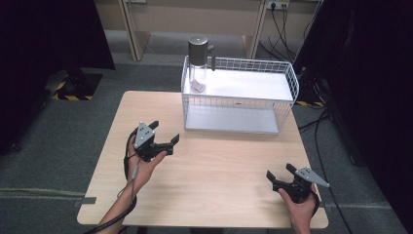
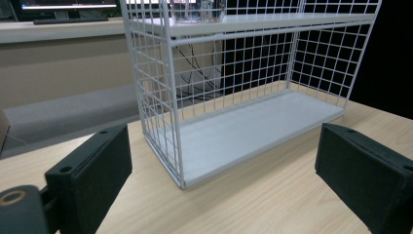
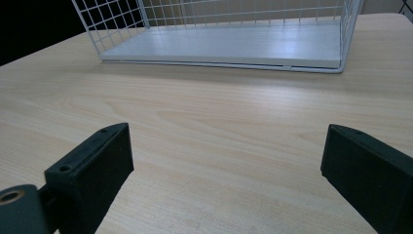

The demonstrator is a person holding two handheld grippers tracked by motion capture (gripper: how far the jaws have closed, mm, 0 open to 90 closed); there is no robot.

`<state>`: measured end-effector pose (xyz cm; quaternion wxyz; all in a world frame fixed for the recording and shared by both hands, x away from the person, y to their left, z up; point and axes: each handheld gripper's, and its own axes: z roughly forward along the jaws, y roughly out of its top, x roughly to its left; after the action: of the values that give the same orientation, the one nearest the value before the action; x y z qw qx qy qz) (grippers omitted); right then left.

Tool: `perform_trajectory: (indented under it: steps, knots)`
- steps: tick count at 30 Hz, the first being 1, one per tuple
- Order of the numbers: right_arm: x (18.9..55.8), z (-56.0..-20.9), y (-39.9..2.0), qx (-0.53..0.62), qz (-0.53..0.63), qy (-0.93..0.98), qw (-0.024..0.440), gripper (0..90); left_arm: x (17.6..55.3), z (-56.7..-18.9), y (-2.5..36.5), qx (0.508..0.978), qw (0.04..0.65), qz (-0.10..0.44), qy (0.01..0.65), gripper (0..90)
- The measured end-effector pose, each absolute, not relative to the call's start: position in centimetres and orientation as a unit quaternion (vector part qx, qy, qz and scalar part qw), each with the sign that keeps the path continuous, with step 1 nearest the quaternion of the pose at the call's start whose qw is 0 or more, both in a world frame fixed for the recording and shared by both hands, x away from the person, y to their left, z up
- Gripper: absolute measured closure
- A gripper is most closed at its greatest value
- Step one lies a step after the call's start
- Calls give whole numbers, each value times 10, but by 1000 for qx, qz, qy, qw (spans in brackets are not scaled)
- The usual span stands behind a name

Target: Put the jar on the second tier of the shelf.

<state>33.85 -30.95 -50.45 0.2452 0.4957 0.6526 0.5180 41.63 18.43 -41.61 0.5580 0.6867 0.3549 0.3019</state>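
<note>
A white wire rack (image 1: 238, 95) with two white shelves stands at the back of the wooden table (image 1: 204, 165). On its top shelf, at the left corner, stands a clear bottle with a dark grey lid (image 1: 197, 63). My left gripper (image 1: 165, 132) hangs open above the table's left half, with nothing between its jaws, pointing at the rack's (image 2: 234, 97) near left corner. My right gripper (image 1: 280, 171) rests open near the table's front right edge, its jaws empty and aimed toward the rack's (image 3: 229, 44) lower shelf.
Grey carpet surrounds the table. Dark curtains hang at both sides, with a stand's base on black-and-yellow tape (image 1: 73, 85) at the left. Cables (image 1: 316, 131) run over the floor at the right. A beige cabinet (image 1: 195, 19) stands behind the rack.
</note>
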Motion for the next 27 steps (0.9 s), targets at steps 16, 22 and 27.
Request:
perform_trajectory:
  steps: [16,22,27]
  knots:
    - [338,-505,-309,496,518,653,245,51,399,-444,194,691,552,289,368,60]
    - [338,-505,-309,496,518,653,246,51,394,-450,201,690,549,287,373,60]
    - [338,-505,-309,495,517,653,246,51,390,-453,206,689,548,288,377,60]
